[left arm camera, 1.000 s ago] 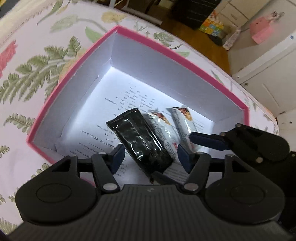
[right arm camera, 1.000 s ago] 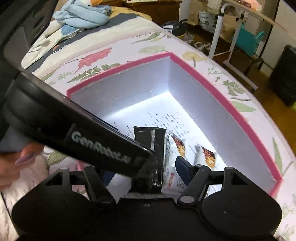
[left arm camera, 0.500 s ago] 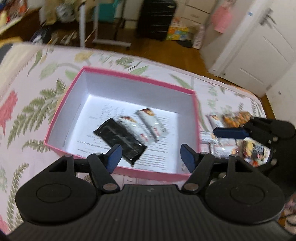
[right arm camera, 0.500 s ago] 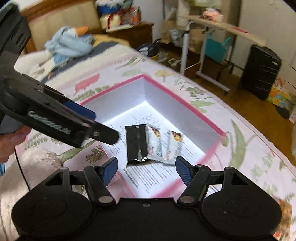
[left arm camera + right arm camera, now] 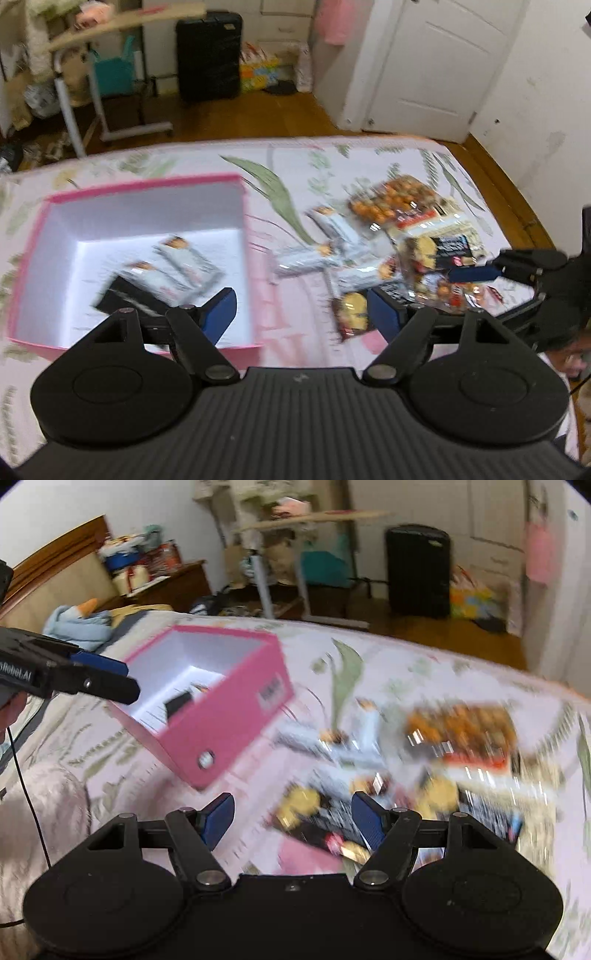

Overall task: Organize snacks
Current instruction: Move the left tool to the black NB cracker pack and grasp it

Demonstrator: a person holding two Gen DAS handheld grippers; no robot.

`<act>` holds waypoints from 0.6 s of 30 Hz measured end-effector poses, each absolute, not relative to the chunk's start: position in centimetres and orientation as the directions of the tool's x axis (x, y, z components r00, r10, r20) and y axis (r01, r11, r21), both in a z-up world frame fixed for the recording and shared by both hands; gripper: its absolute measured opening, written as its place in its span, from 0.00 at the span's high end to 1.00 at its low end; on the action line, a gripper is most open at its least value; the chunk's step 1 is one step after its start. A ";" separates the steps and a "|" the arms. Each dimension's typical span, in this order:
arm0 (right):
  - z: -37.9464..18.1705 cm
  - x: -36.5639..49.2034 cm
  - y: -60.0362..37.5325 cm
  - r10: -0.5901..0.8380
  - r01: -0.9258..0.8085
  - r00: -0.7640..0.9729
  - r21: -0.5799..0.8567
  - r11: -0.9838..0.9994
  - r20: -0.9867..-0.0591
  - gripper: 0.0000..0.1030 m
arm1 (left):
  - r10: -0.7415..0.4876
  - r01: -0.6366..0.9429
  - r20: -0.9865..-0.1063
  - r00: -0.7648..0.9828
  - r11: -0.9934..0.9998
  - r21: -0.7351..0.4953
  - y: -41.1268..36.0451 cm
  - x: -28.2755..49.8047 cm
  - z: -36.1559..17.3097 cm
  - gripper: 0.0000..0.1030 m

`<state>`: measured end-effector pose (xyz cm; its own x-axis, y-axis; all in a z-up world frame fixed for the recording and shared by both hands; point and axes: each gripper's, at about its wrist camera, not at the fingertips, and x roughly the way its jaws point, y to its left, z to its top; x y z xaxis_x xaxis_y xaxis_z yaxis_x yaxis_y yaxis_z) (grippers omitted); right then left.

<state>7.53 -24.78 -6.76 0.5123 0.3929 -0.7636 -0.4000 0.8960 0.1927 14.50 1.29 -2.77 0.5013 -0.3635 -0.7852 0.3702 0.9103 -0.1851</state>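
A pink box with a white inside sits on the floral bed cover; it also shows in the right wrist view. In it lie a black packet and two white packets. A blurred pile of snack packets lies to the right of the box, seen too in the right wrist view. My left gripper is open and empty above the box's near right corner. My right gripper is open and empty above the pile's near edge; it shows at the right of the left wrist view.
The bed edge runs along the far side, with a wooden floor beyond. A black suitcase, a rolling side table and a white door stand past it. A blue cloth lies by the headboard.
Both grippers have pulled up and back out of the box and swung right toward the snack pile. The black packet was left lying in the box beside the white packets.
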 end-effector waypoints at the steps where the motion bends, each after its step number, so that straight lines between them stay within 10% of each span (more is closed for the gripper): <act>1: -7.4 7.1 -25.2 0.391 -0.389 0.510 0.200 0.899 -0.766 0.27 | -0.378 0.379 -0.788 0.487 0.904 -0.199 0.6 14.6 -3.3 0.25; 18: -16.7 6.2 -27.4 0.359 -0.202 0.520 0.297 0.933 -0.775 0.28 | -0.349 0.295 -0.888 0.301 0.919 -0.261 -7.8 20.1 -16.2 0.31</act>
<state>6.16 -27.39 -16.73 0.5200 0.3592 -0.7749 -0.2023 0.9333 0.2968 20.14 -7.85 -16.17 0.3006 -0.3488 -0.8877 0.2949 0.9191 -0.2612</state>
